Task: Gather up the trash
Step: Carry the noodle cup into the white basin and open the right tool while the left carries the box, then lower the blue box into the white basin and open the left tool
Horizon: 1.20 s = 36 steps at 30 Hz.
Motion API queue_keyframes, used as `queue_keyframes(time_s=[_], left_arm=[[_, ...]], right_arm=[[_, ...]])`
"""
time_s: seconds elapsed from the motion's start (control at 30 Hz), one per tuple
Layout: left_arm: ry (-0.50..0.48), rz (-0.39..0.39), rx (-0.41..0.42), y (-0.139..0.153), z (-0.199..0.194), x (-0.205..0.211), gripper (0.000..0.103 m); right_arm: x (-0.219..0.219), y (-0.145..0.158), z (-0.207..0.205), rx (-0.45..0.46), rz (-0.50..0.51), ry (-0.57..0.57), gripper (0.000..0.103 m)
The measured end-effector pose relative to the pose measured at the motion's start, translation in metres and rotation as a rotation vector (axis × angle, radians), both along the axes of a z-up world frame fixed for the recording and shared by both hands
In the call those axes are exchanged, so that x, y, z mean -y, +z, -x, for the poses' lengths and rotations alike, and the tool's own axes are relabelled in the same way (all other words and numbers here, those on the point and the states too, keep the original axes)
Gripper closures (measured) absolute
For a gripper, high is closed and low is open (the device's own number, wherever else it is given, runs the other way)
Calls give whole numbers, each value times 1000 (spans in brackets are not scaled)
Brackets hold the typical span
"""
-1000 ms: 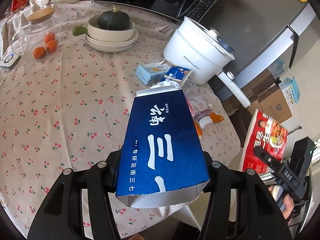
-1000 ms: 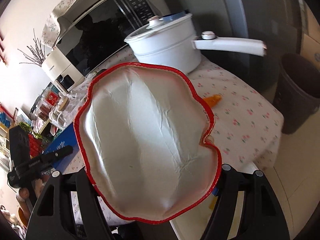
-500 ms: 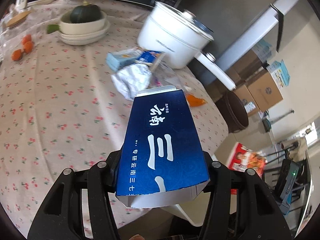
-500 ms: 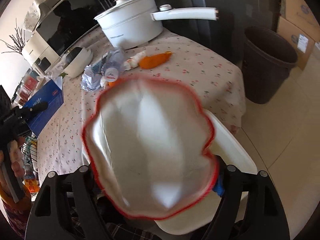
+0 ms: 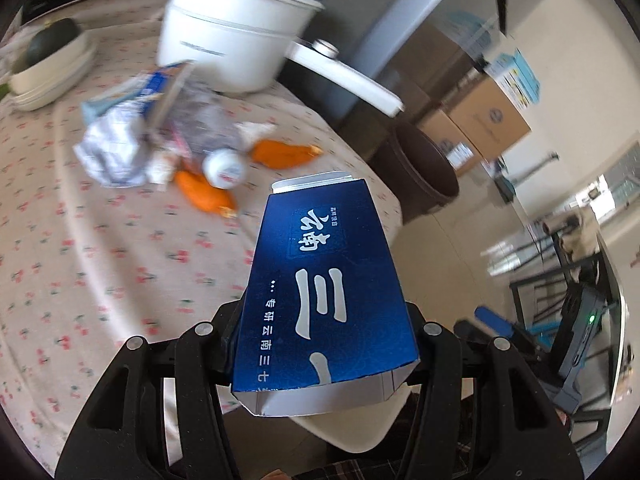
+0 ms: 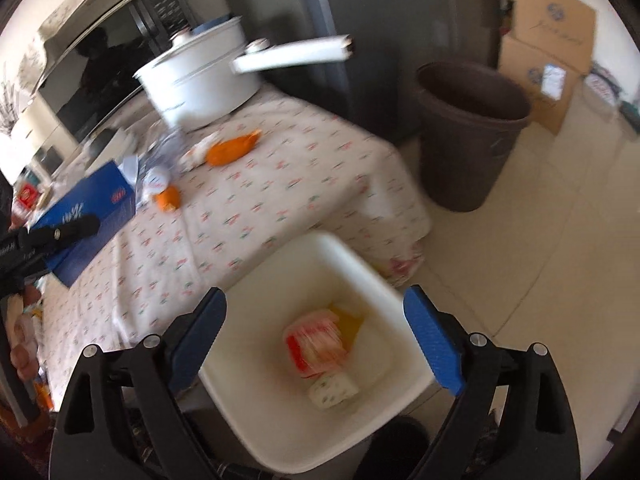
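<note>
The left tool (image 5: 320, 320) is clamped on a dark blue carton (image 5: 324, 292) with white lettering, its two black fingers pressing the carton's sides near its lower, open end. The carton stands up from the jaws, tilted away over the near edge of the table (image 5: 100, 248), which wears a cloth printed with small red cherries.

The right tool (image 6: 316, 340) stands with its blue-padded fingers wide apart and nothing between them — its jaws have just been opening. Directly below them sits a white bin (image 6: 320, 264), just beside the table's near edge. Inside it lie a red-and-white wrapper (image 6: 316, 346), blurred, a yellow scrap (image 6: 350, 318) on its far side and a small white spotted piece (image 6: 334, 390) on its near side.

More trash remains on the table, far from the tools: a crumpled silvery wrapper (image 5: 114, 152), two orange pieces (image 5: 280, 152) and a small white round lid (image 5: 224, 168) between them, all close together. Behind these stands a white lidded pot (image 5: 236, 28) with a long handle reaching right.

On the floor to the right of the table is a dark brown waste bin (image 6: 468, 136), with cardboard boxes (image 6: 548, 48) beyond it.
</note>
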<state>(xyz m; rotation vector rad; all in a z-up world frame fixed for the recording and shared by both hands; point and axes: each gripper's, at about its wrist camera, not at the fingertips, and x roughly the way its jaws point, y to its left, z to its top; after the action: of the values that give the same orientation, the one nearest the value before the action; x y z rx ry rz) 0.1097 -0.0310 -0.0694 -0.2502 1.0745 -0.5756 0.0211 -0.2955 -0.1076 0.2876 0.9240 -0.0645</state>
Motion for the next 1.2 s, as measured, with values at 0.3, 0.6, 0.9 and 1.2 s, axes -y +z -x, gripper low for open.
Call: queue_keyframes(time_s=[0.3,0.6,0.9,1.2], left_arm=[[-129,-30,3,-9,11,51,50],[-206,-64,34,-13,24,80,49],[-214,-86,76,-12,29,88,39],[-128,-196,189,-6,31,81,12]], right_arm=[[34,16,11,92,111,-170,13],[43,30,18,160,245,-273,8],[40,31,17,161,271,-279,7],[25,32,11,174,316,-263,7]])
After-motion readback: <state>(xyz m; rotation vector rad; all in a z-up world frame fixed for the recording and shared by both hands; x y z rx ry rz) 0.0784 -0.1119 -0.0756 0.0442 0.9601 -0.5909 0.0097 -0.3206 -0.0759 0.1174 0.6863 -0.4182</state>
